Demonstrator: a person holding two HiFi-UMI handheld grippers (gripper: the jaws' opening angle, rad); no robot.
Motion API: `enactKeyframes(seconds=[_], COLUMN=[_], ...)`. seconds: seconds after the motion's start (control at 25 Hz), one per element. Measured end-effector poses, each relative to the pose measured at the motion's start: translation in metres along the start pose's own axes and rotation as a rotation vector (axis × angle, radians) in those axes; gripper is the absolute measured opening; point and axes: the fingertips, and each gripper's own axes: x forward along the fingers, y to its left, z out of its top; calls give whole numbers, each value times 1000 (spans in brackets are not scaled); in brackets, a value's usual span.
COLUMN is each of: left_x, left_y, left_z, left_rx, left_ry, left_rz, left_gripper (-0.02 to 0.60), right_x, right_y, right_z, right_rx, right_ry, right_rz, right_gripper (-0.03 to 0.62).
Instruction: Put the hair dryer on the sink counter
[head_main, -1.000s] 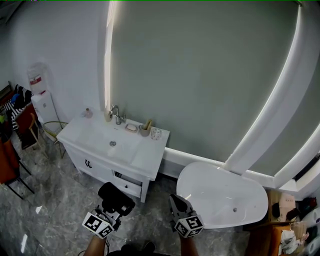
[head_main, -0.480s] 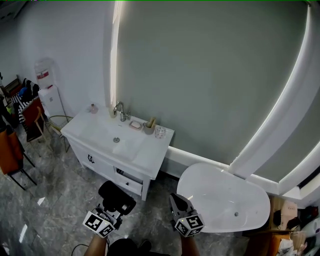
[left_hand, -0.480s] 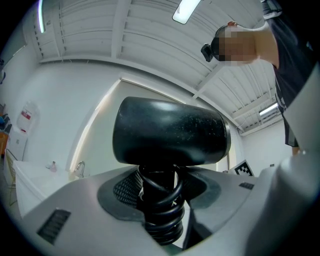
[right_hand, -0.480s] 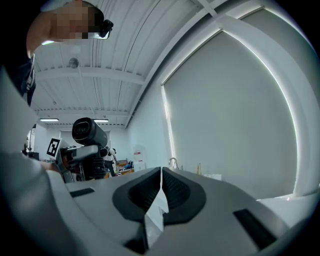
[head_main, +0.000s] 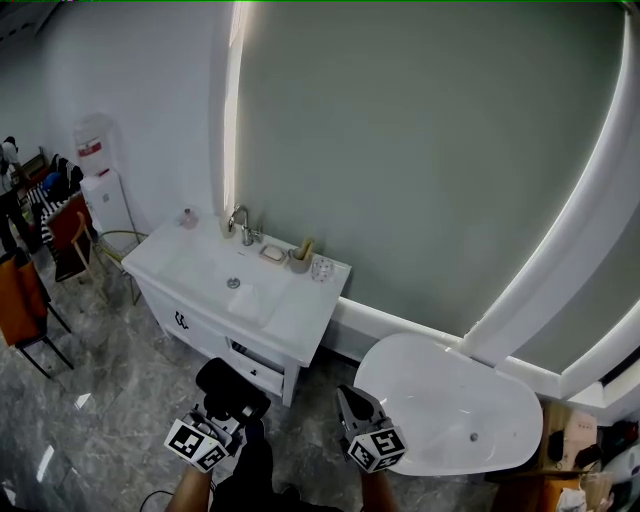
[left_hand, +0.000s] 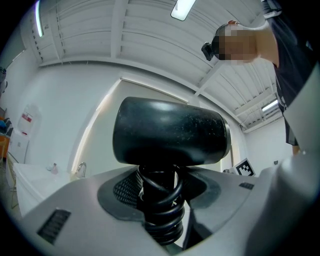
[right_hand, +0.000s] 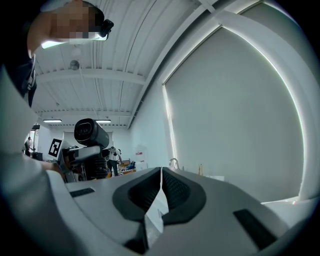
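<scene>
Hair dryer (left_hand: 170, 132) stands clamped in left tool (left_hand: 160, 216).

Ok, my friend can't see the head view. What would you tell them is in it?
The left gripper holds a black hair dryer, not yet at the white sink counter ahead. The right gripper is shut and empty, beside a white bathtub.
</scene>
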Motion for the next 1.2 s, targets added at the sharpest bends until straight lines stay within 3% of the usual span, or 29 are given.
enactKeyframes(seconds=[0.4,0.8,1.2], left_x=[82,167,252], left_y=[47,135,230], left_z=[-15,-22,-13], left_rx=[-12,-32,-37], left_ry=[0,15,22], left_rz=[-68,-84,-164], left_gripper=[232,230,230], right_x=[57,160,258], right_y=[-61,-117,-161], right_z=[7,12,36], right_rx=[32,27,-1], right_ry=[-31,5,-8], right_rz=[-53,-83,-166], right_gripper=[32,32,32])
